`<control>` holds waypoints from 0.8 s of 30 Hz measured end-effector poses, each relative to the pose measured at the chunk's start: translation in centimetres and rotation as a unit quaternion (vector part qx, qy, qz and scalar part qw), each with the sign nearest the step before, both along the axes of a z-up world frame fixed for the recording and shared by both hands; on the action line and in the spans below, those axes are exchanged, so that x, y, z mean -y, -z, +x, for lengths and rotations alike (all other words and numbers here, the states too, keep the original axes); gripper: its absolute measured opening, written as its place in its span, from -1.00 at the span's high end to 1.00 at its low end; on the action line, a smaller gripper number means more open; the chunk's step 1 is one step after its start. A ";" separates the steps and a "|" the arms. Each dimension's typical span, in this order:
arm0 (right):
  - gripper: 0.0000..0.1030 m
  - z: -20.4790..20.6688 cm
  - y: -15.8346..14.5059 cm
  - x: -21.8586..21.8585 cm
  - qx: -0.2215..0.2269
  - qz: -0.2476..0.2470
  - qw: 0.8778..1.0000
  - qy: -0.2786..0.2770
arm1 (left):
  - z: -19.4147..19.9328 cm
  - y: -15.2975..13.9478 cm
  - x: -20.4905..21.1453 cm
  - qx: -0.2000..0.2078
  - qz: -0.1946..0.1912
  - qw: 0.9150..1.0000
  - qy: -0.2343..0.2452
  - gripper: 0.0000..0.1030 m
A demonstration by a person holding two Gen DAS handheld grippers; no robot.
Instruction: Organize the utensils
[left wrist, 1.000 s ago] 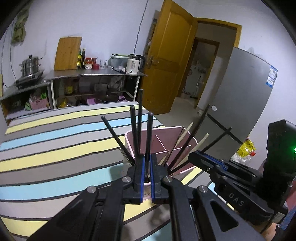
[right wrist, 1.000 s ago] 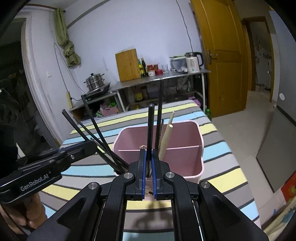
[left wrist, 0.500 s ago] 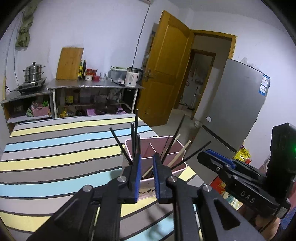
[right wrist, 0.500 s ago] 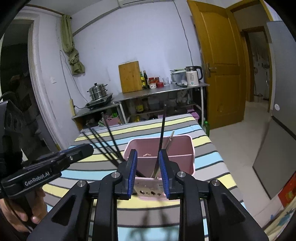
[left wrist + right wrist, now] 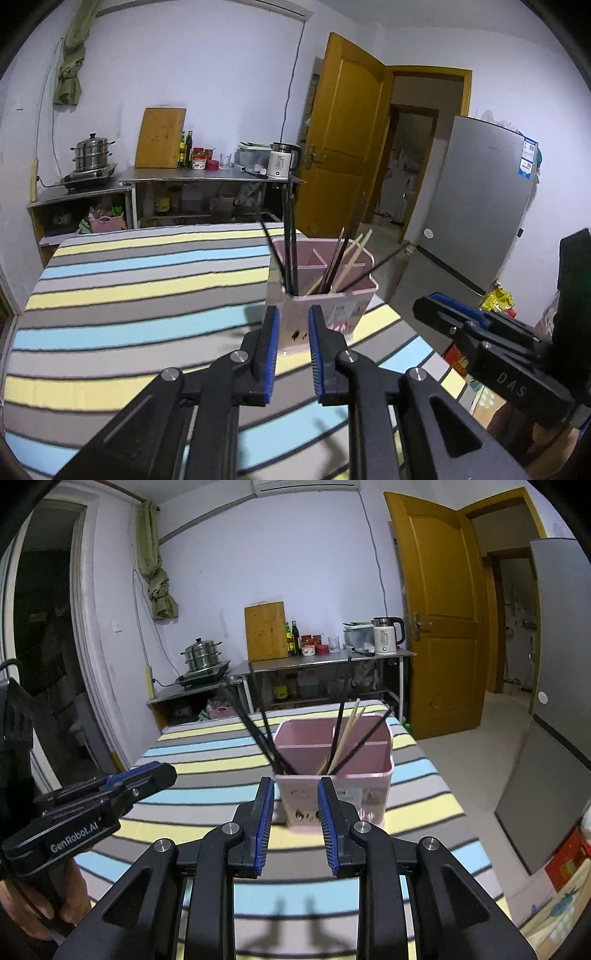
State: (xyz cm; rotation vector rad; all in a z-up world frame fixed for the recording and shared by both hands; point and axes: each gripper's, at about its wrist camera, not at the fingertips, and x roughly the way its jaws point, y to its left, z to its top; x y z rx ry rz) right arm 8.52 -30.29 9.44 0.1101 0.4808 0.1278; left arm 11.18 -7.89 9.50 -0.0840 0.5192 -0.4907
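**Both grippers let go; utensils stand in the pink holder**

The pink holder (image 5: 334,771) stood on the striped desk (image 5: 129,295), near its right-hand edge in the left wrist view. Its dividers split it into compartments, which explains how the utensils were sorted: a bunch of black chopsticks (image 5: 258,727) leaned out of the near left corner, while the pale wooden chopsticks (image 5: 351,731) and a few more black ones fanned from the compartment beside it.

The left gripper (image 5: 291,347) had its fingers parted with nothing between them; they had just been opening, and only the holder's front wall showed through the gap. The right gripper (image 5: 295,819) was likewise released and empty, its fingers spread a little wider, having just opened too. Both sat short of the holder, touching nothing. Judging by the bare cloth, no loose utensils remained in view, so the sorting looked close to finished.
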 end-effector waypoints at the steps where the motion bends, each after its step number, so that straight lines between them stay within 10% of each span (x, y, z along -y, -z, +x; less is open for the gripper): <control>1: 0.51 -0.4 0.2 -0.1 -0.001 -0.002 1.000 0.000 | -0.4 0.3 -0.1 0.001 0.003 1.000 -0.002 0.67; 24: 0.51 -5.3 3.6 -1.2 -0.011 -0.029 0.999 0.014 | -4.9 3.8 -0.4 0.017 0.017 1.000 -0.008 0.67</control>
